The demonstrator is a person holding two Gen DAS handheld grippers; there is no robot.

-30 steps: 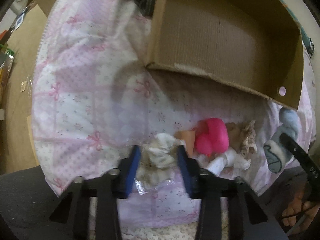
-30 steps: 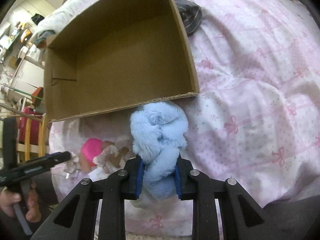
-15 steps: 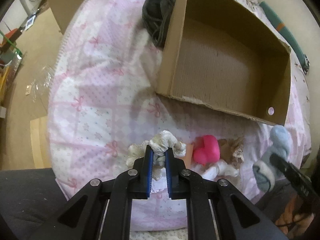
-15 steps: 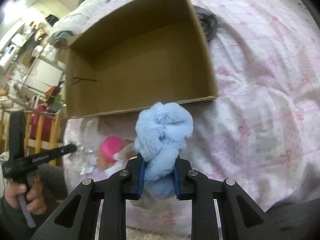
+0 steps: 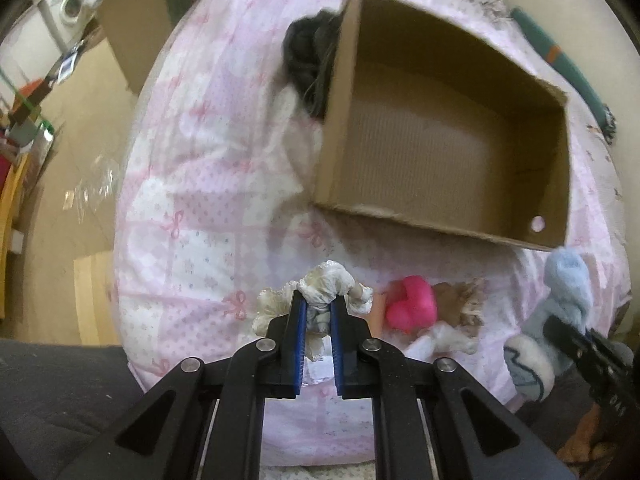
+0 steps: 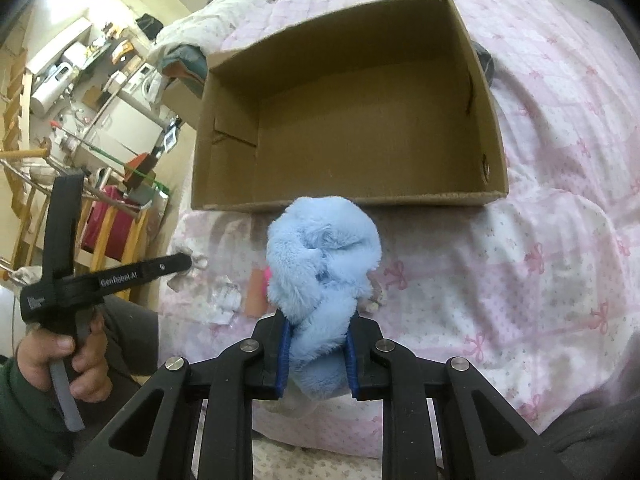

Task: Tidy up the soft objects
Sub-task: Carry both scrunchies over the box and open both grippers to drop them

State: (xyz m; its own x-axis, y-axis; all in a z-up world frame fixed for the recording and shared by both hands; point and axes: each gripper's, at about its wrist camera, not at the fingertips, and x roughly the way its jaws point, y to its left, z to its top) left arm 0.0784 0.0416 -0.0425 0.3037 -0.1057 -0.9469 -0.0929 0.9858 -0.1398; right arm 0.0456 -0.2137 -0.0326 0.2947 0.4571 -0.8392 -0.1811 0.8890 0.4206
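Observation:
My left gripper (image 5: 318,308) is shut on a cream frilly cloth piece (image 5: 326,282), lifted above the pink bedspread (image 5: 200,184). My right gripper (image 6: 316,332) is shut on a fluffy light-blue plush toy (image 6: 322,252), which also hangs at the right edge of the left wrist view (image 5: 568,280). An open cardboard box (image 5: 440,128) with nothing inside lies on the bed beyond both grippers (image 6: 352,120). On the bedspread before the box lie a pink heart-shaped toy (image 5: 412,306), a brown frilly piece (image 5: 460,300) and a white soft piece (image 5: 444,338).
A dark bundle of fabric (image 5: 310,60) lies against the box's far left corner. The bed's left edge drops to a wooden floor (image 5: 60,184) with another cardboard box (image 5: 136,28). A hand (image 6: 64,356) holds the left gripper's handle beside cluttered shelves (image 6: 80,92).
The left gripper's jaws closed on the cream cloth and lifted it off the bedspread. The right gripper rose with the blue plush, and the box now shows more from above.

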